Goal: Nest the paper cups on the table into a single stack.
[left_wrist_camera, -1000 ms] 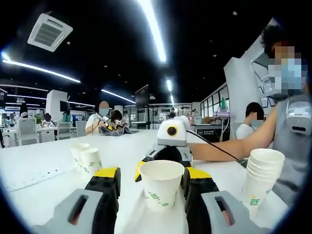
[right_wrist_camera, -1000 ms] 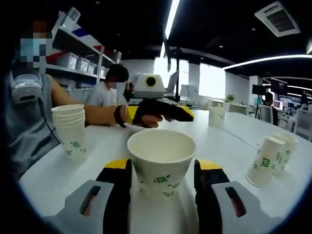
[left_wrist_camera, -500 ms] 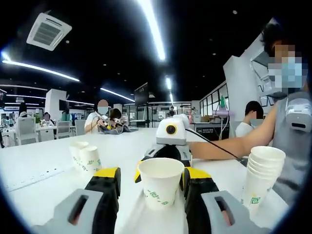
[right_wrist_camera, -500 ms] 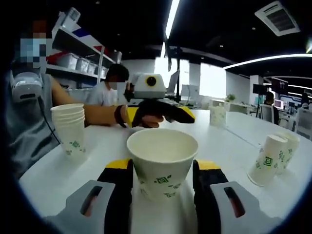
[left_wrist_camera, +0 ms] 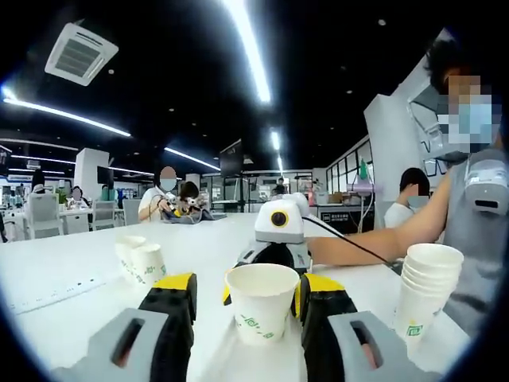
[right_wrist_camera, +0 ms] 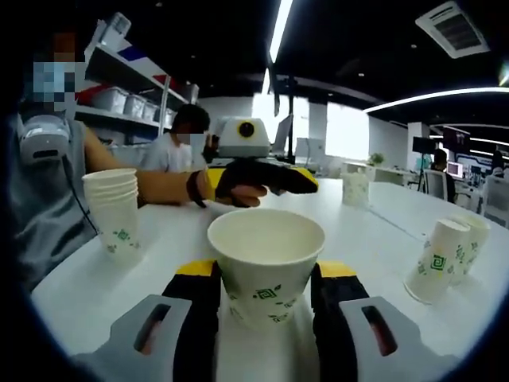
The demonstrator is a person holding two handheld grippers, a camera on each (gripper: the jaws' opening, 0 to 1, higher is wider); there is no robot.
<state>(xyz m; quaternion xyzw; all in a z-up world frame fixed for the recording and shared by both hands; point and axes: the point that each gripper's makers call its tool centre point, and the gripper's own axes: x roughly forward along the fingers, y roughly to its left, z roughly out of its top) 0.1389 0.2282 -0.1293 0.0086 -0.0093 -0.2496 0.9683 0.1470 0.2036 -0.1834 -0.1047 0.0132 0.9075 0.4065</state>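
Note:
A white paper cup [right_wrist_camera: 266, 267] with green print stands between my right gripper's [right_wrist_camera: 265, 306] yellow-tipped jaws, which press on both its sides. In the left gripper view the same cup [left_wrist_camera: 261, 302] shows with the right gripper [left_wrist_camera: 274, 239] right behind it. My left gripper [left_wrist_camera: 245, 318] is open, its jaws wide apart, and the cup stands just beyond its tips. In the right gripper view the left gripper [right_wrist_camera: 262, 179] faces me across the table, held by a hand. A stack of nested cups [left_wrist_camera: 425, 298] [right_wrist_camera: 114, 211] stands upright at the table's side by the person.
Two cups [left_wrist_camera: 141, 259] [right_wrist_camera: 441, 259] sit close together on the white table [left_wrist_camera: 56, 274], apart from the stack. One more cup [right_wrist_camera: 354, 191] stands far back. A seated person [left_wrist_camera: 477, 215] rests a forearm on the table near the stack. Other people sit at distant desks.
My right gripper's jaws have closed in onto the cup's sides. The cup tipped briefly in the left gripper view and now sits upright. The left gripper stays open.

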